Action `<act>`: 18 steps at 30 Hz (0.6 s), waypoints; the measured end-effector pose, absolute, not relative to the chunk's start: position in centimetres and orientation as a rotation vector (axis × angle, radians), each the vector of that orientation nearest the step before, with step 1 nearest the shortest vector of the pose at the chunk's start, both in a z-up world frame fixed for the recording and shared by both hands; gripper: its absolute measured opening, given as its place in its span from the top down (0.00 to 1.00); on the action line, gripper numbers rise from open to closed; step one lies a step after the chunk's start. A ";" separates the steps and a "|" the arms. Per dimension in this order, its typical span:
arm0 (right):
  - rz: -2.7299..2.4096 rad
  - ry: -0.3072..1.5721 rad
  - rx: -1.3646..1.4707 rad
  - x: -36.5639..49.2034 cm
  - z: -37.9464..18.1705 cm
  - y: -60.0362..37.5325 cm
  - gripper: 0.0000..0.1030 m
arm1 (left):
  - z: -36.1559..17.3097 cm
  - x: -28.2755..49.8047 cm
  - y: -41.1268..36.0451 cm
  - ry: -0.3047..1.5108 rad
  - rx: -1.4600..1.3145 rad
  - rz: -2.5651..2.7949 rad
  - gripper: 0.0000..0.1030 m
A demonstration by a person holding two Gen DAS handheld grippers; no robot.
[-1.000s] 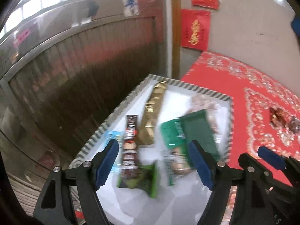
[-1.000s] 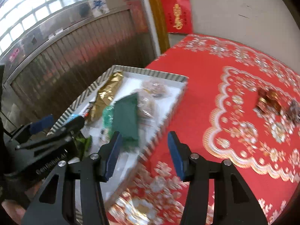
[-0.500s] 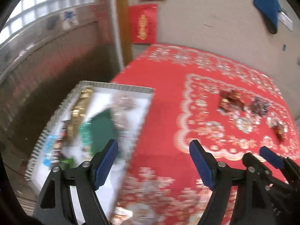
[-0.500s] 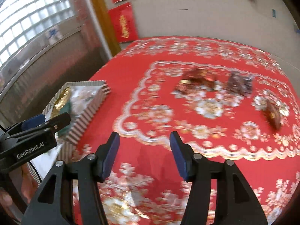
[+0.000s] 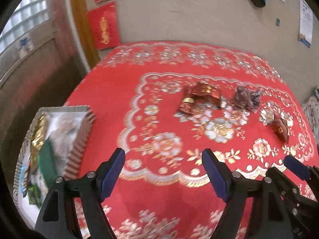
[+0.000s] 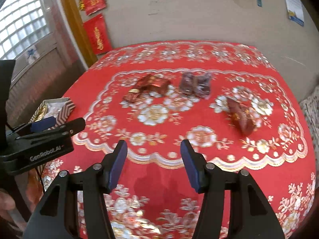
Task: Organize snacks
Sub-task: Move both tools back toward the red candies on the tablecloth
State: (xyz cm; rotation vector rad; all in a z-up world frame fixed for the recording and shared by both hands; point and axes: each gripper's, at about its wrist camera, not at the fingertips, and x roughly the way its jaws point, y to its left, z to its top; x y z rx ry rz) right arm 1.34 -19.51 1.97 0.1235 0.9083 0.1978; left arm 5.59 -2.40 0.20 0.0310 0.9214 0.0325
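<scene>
On the red tablecloth [image 5: 111, 91], three groups of foil-wrapped snacks [image 5: 200, 97] lie loose, well apart from the striped tray [image 5: 79, 139]. Left gripper [image 5: 163, 171] and right gripper [image 6: 153, 163] stand apart, empty. Wrappers appear light, crinkly and slippery: pinch across the pack's middle.

We hold the right gripper [image 6: 153, 149] over the red cloth [image 6: 159, 171], jaws apart, nothing between them; they have just been opening. Left gripper [image 6: 45, 127] juts in at left, its state unclear from this side. Behind it, the striped tray [image 6: 66, 105] sits at the cloth's left edge with a gold pack [image 6: 40, 110] inside. Farther back on the cloth: red snacks [image 6: 148, 87], dark snacks [image 6: 196, 83] just beside them, another red snack [image 6: 241, 117] apart to the right, blurred.
</scene>
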 end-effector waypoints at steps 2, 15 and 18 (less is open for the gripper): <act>0.190 0.918 0.134 1.6 1.7 -20.4 0.47 | -0.2 6.9 -3.3 0.937 0.048 0.016 0.22; 0.173 0.954 0.130 4.8 1.0 -22.8 0.47 | -2.7 16.5 -5.1 1.060 0.130 -0.098 0.22; 0.174 0.960 0.142 5.1 0.8 -23.0 0.47 | -3.3 18.3 -4.3 1.096 0.059 -0.124 0.22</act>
